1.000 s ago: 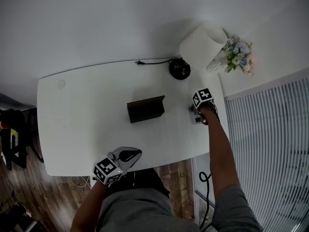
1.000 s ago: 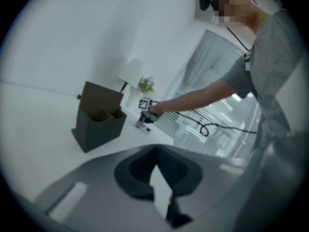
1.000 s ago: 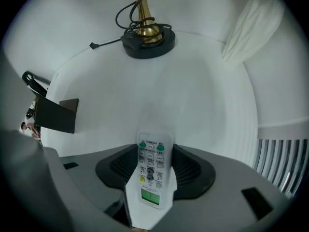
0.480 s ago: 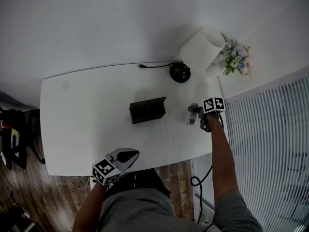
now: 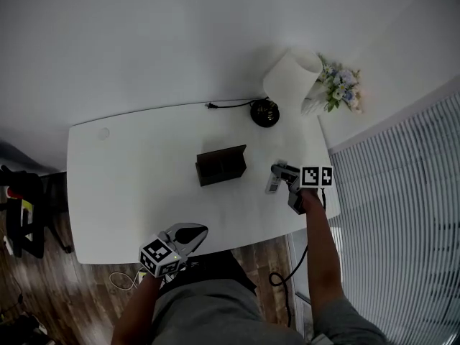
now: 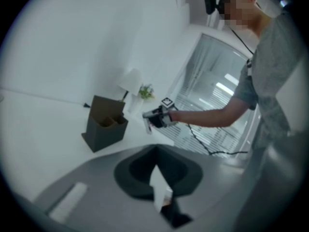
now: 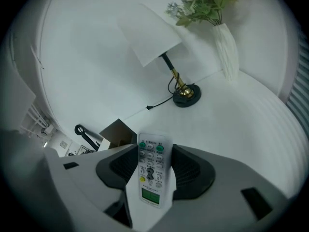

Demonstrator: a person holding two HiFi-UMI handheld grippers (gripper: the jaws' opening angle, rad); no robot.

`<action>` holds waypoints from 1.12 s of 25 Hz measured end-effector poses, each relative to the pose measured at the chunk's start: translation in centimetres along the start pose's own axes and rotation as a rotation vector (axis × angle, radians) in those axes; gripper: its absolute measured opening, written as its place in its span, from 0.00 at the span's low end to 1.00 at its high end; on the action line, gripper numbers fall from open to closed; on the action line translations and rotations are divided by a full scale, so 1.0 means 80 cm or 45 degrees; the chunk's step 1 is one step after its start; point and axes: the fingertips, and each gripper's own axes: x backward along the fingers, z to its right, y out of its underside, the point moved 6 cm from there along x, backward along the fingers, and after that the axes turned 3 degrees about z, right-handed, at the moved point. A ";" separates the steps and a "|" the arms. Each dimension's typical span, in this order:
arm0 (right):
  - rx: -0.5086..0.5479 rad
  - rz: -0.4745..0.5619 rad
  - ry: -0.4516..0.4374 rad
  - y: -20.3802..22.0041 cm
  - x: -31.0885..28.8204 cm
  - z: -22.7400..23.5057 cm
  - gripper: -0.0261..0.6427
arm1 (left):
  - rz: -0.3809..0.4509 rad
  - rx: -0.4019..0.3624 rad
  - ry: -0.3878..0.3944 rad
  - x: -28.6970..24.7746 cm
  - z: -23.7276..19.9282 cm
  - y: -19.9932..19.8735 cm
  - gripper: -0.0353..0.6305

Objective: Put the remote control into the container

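Right gripper (image 5: 280,171) gripping the remote control (image 5: 272,183) over a white table (image 5: 129,185)
The table is standing against a white wall (image 5: 144,42), with wood floor (image 5: 72,293) at the near side and slatted blinds (image 5: 395,214) to the right; one dark container (image 5: 221,164), one white-shaded lamp (image 5: 291,77) and one vase of flowers (image 5: 334,92) are sitting on it. The right jaws are clamping the single remote by its sides, right of the container and apart from it, its button print showing too small to read. The left gripper (image 5: 188,233) is hovering at the near edge, jaws pressed together on nothing
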 end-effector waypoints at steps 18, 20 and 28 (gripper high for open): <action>0.135 0.225 -0.104 0.021 0.013 -0.126 0.37 | 0.030 -0.012 -0.047 0.057 0.020 0.009 0.05; 0.139 0.255 -0.123 0.027 0.017 -0.137 0.37 | 0.042 -0.011 -0.049 0.061 0.023 0.009 0.05; 0.194 0.455 -0.287 0.038 0.032 -0.183 0.37 | 0.068 -0.039 -0.057 0.076 0.035 0.007 0.05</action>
